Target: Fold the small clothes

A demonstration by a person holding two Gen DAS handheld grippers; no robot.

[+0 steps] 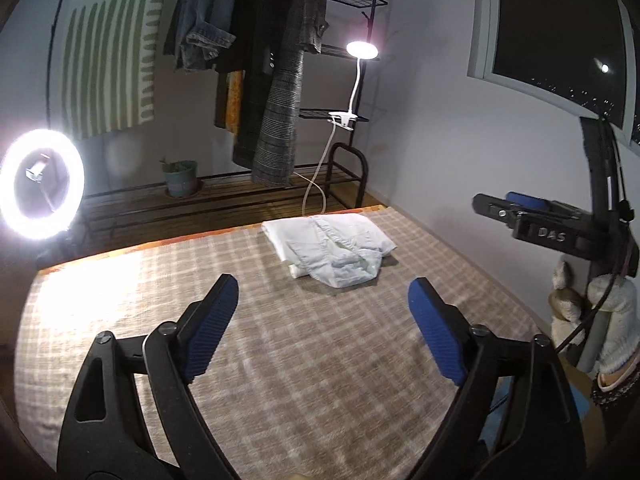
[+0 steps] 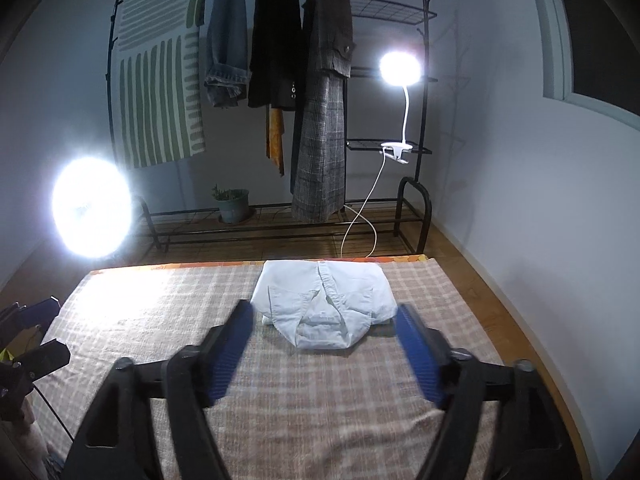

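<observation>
From my left gripper (image 1: pixel 323 286), the lower frame edge cuts off both black arms, so I can't see the handle behind the pads. Far off to its right, the right gripper (image 1: pixel 520 210) shows only side-on, its fingertips overlapping, so I can't judge their gap. Ahead of the right gripper (image 2: pixel 325 314), the 2 blue pads (image 2: pixel 230 350) are motion-blurred, and they hide the near corners of the folded white shirt (image 2: pixel 324 300). To that claw's far left, the ring light (image 2: pixel 92 208) blows out into glare, its ring shape lost. The left gripper (image 2: pixel 36 332) there is cropped by the frame edge.
</observation>
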